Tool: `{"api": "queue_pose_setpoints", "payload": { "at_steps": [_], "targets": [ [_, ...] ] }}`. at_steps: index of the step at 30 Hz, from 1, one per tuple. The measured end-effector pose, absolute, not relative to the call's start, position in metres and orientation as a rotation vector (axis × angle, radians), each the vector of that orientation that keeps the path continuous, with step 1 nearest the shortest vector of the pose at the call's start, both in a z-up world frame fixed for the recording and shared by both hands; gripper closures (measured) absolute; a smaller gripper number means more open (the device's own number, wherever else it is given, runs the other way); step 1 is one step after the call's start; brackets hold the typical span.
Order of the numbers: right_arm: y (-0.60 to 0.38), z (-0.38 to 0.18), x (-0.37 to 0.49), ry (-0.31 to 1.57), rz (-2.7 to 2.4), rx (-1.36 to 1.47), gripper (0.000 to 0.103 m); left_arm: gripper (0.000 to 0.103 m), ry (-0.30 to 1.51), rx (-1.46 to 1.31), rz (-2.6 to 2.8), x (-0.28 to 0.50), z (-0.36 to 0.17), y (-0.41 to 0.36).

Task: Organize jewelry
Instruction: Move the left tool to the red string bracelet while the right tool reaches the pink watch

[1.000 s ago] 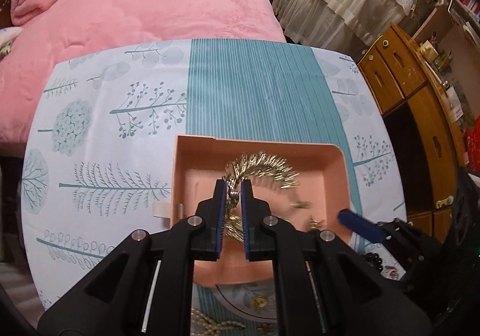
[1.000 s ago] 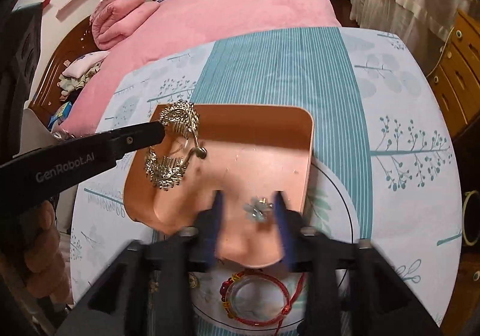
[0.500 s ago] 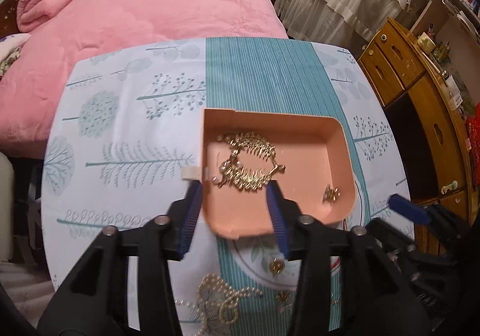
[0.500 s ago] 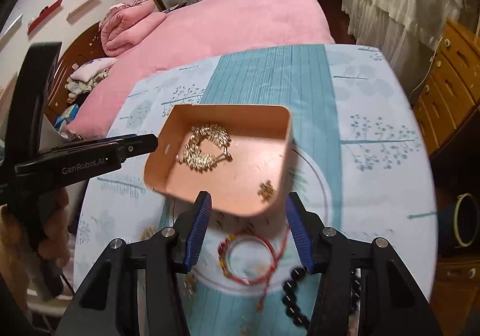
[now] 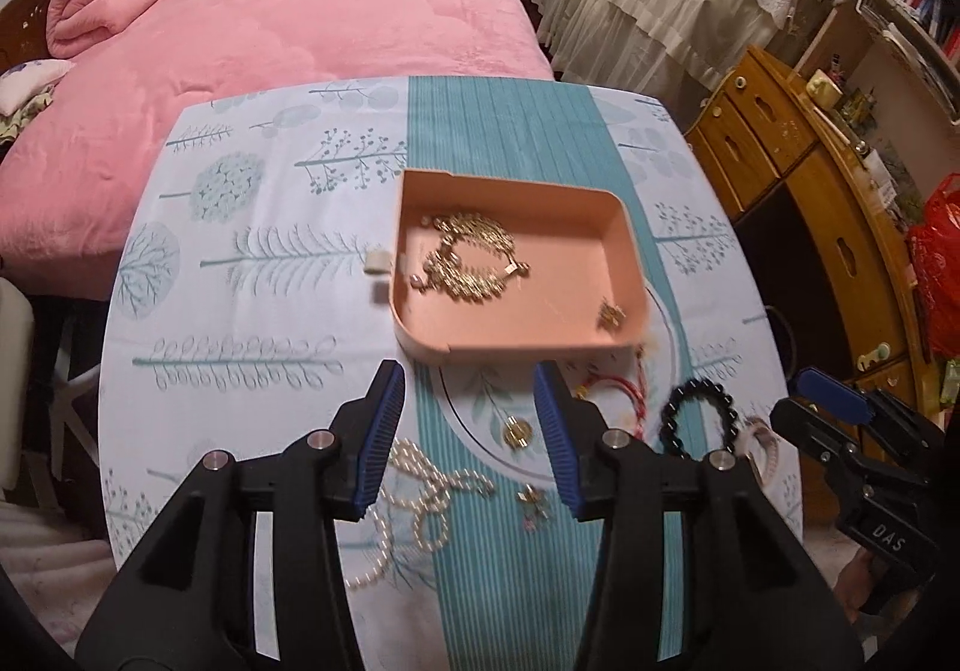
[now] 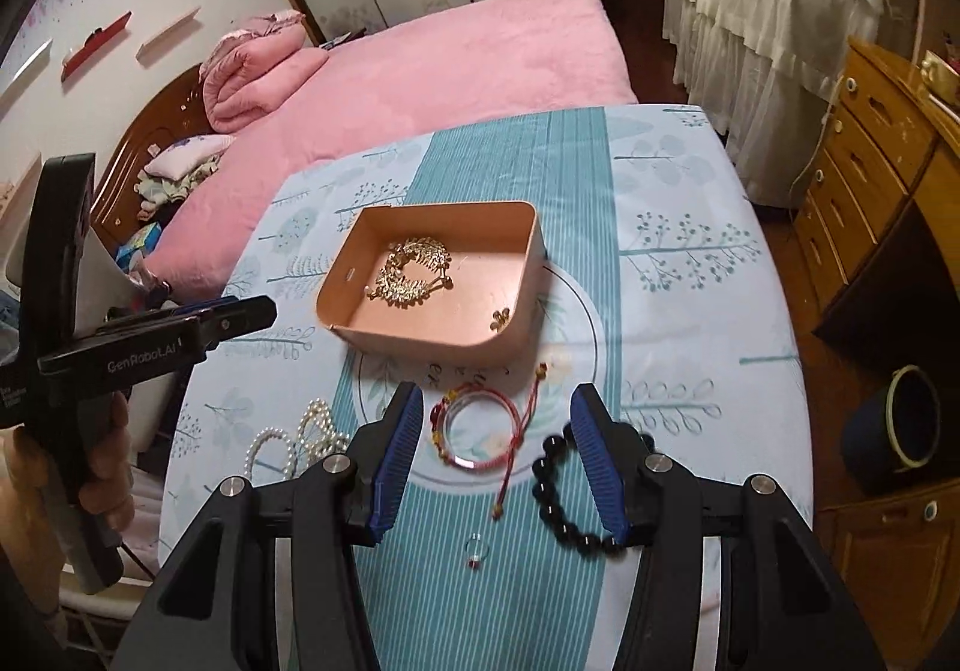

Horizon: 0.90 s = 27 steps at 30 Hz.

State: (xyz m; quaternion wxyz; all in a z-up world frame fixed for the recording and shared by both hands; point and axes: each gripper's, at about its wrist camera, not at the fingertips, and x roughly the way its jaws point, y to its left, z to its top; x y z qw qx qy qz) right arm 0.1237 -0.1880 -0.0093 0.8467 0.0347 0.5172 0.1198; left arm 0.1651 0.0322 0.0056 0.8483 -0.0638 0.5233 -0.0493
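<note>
Both claws hang above the near half of the table (image 6: 708, 203), tipped steeply down, and both stand open with nothing between the pads. The pink tray (image 5: 627, 233) sits near the middle of the cloth and already holds a gold necklace (image 5: 474, 263) toward its left side and a small gold earring (image 5: 611, 314) in its near right corner. Everything not yet sorted lies on the near side of that tray, between it and the two claws.

The relation that matters is which loose piece lies under which claw. The right claw (image 6: 493, 458) has the red cord bracelet (image 6: 480, 428) lying almost straight below the gap of its jaws, a flat ring with its tail of cord trailing toward the near edge, and the black bead bracelet (image 6: 555, 494) just beside its right finger. So the right hand looks the nearer one for either of those two. A small ring (image 6: 477, 550) lies nearer in, on the teal stripe below that claw.

The left claw (image 5: 474, 437) hangs over the pearl strand (image 5: 420, 497), which sprawls in loops by its left finger and runs toward the near edge of the table, with a small gold charm (image 5: 517, 431) and a little star-shaped piece (image 5: 534, 500) close to its right finger. The pearls seem the left hand's natural pick; being long and loose, they would need a pinch across a loop, not along it, then a short carry away to the tray.
</note>
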Motion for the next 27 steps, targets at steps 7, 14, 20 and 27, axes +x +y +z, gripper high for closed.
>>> {"api": "queue_pose_setpoints", "payload": {
  "at_steps": [7,14,20,27],
  "targets": [
    [-0.201,-0.004,0.083,1.092,0.234,0.022,0.051,0.061,1.098,-0.124,-0.154,0.126,0.01,0.008],
    [-0.227,-0.008,0.055,1.122,0.19,0.042,0.051,0.061,1.111,-0.12,-0.208,0.107,0.005,-0.019],
    [-0.26,-0.02,0.039,1.155,0.119,0.072,0.051,0.061,1.159,-0.088,-0.254,0.108,-0.014,-0.046],
    [-0.297,-0.041,0.033,1.188,0.028,0.128,0.051,0.061,1.215,-0.047,-0.278,0.124,-0.042,-0.07]
  ]
}}
